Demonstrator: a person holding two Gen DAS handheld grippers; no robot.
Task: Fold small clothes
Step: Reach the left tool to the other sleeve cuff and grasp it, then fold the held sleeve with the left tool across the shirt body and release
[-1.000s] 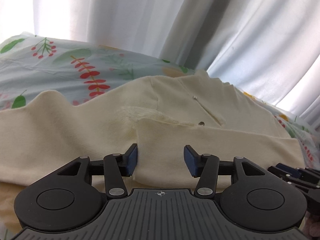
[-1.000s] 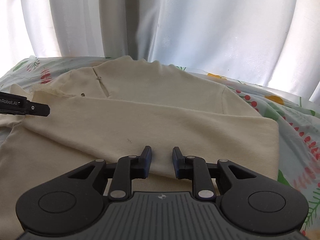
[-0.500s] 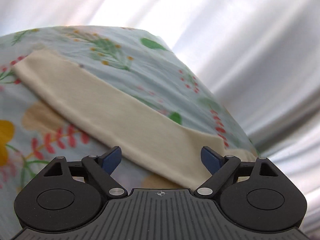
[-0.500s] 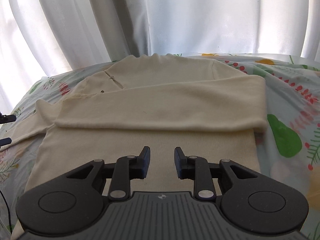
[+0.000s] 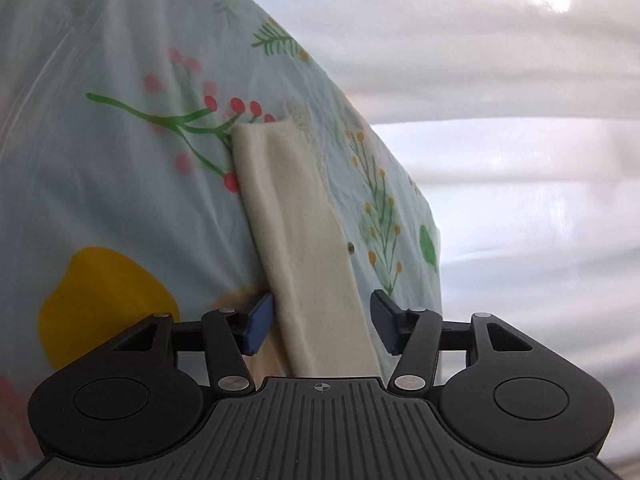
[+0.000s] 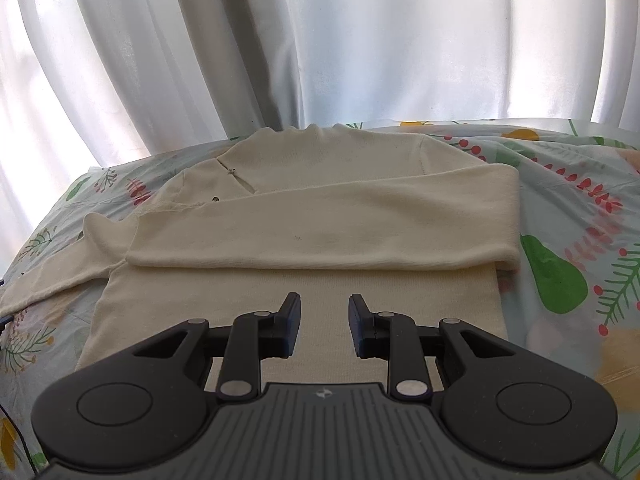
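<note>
A cream long-sleeved top (image 6: 320, 220) lies flat on the floral sheet (image 6: 560, 208), neck toward the curtain. Its right sleeve is folded across the chest, ending near the left side. The left sleeve (image 6: 52, 276) lies stretched out to the left. My right gripper (image 6: 325, 320) is open and empty, above the top's lower body. In the left wrist view, the left sleeve (image 5: 304, 240) runs away from me between my open left gripper's fingers (image 5: 320, 322), its cuff at the far end. The blue pads do not grip it.
White curtains (image 6: 320, 40) hang behind the bed. The floral sheet (image 5: 120, 160) covers the whole surface and drops off at the edge beside the curtain (image 5: 520, 200) in the left wrist view.
My left gripper swung away from the top's body to the outstretched left sleeve and now straddles it. My right gripper drew back and rose, its jaws slightly wider.
</note>
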